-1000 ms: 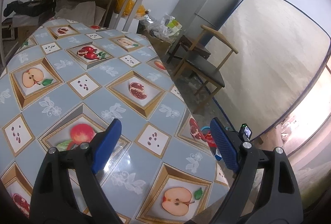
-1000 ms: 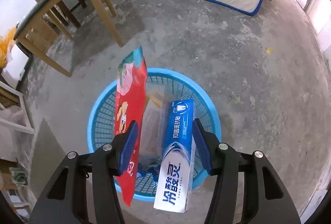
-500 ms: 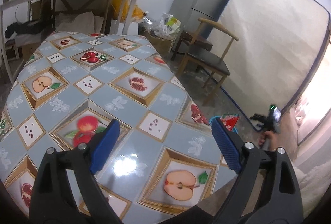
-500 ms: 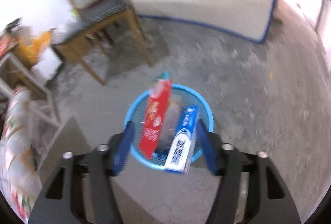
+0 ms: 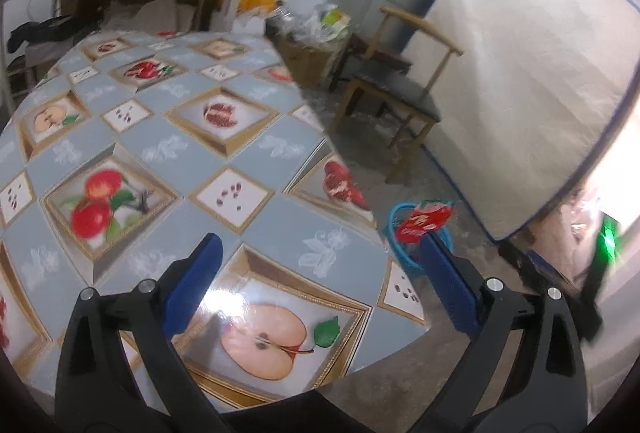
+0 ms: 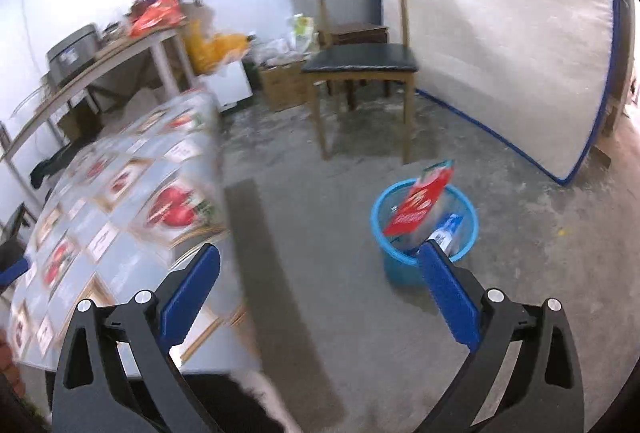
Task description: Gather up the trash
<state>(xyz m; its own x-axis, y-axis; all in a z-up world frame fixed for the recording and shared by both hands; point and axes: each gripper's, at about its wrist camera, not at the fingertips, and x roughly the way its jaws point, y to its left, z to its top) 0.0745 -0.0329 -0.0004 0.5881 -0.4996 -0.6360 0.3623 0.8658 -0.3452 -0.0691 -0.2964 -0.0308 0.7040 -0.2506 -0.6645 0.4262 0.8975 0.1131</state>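
— Trash sits where, relative to the fingers?
— All in the blue basket [image 6: 424, 229] on the floor, ahead and right of the right gripper [image 6: 316, 291], well off the desk [image 5: 168, 137]. Red wrapper [image 6: 420, 203] leans upright; toothpaste box [image 6: 447, 229] stands beside it.
— Grippers?
— Both spread apart, empty; the left gripper [image 5: 320, 273] hovers over the desk. Right is nearer, I judge.

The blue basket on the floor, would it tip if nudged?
The blue basket looks like thin mesh plastic, so probably light. The red snack bag leans above its rim, so a nudge may slide it rather than tip it.
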